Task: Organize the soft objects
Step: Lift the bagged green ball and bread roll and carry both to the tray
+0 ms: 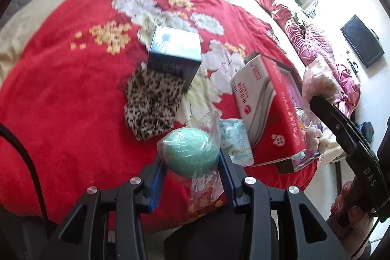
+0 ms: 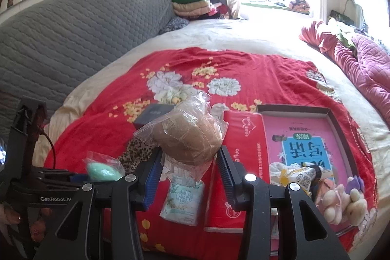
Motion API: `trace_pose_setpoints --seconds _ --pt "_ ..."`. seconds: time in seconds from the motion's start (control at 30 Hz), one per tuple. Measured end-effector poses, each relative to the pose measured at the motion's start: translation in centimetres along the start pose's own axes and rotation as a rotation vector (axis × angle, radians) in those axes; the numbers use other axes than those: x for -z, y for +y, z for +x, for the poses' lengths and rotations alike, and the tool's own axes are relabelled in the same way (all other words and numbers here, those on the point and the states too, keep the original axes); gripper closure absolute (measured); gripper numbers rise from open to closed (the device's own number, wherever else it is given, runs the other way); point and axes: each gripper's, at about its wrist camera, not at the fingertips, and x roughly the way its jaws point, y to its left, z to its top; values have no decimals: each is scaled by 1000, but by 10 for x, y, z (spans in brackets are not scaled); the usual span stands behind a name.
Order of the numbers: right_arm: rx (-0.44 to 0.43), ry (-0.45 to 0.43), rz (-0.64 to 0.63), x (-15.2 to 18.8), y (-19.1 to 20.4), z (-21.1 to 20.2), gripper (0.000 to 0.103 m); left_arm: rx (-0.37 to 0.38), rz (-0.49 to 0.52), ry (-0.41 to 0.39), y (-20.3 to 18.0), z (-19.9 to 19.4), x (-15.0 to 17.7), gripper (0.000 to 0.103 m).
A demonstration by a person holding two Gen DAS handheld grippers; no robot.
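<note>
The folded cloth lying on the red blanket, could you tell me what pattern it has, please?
Leopard print, dark spots on tan: the folded cloth shows best in the left wrist view.

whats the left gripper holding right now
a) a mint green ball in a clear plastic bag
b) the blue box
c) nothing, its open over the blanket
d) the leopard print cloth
a: in the left wrist view the left gripper has its pads closed on the bagged mint green ball, while the leopard print cloth and the blue box lie on the red blanket beyond it.

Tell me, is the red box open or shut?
Open. The red box has no lid on; a book and plush toys lie inside.
</note>
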Motion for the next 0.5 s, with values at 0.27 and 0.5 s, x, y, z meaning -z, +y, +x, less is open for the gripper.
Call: trace_pose_setpoints --seconds 0.27,0.5 --pt "11 -36 8 -6 -2 -19 57 -74 97 -92 -32 -31 -7 61" --pt "27 -85 34 -11 -12 -43 57 -103 154 -138 -58 -46 -12 61"
